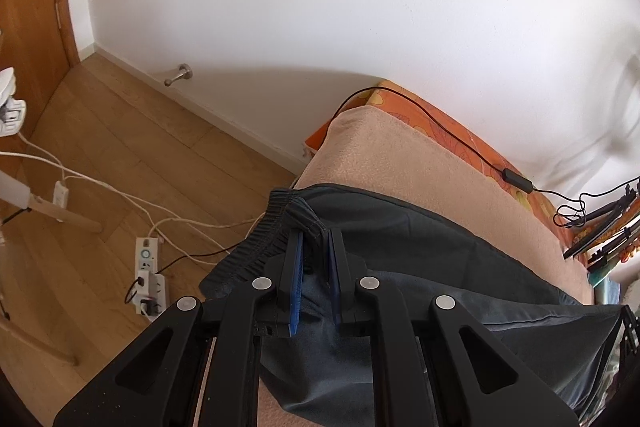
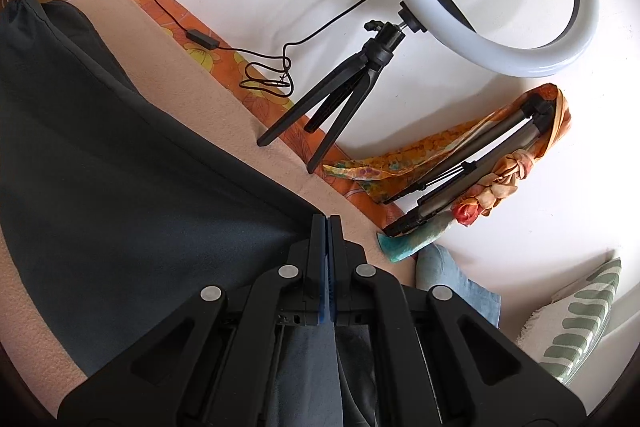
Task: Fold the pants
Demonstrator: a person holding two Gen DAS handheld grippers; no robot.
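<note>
Dark grey soft cloth pants (image 1: 420, 255) light, floppy. Left gripper (image 1: 316, 247) pinches stretchy waistband; right gripper (image 2: 327, 223) pinches hem corner. Hold edges.

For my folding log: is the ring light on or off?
Cannot tell. The ring light looks white, but the sunlit room hides any glow.

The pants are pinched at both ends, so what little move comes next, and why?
Probably carry both ends together across the bed and lay the fold flat. The left gripper is shut on the bunched waistband, the right gripper is shut on the far edge of the pants, and the cloth hangs stretched between them over the blanket, not yet doubled over.
</note>
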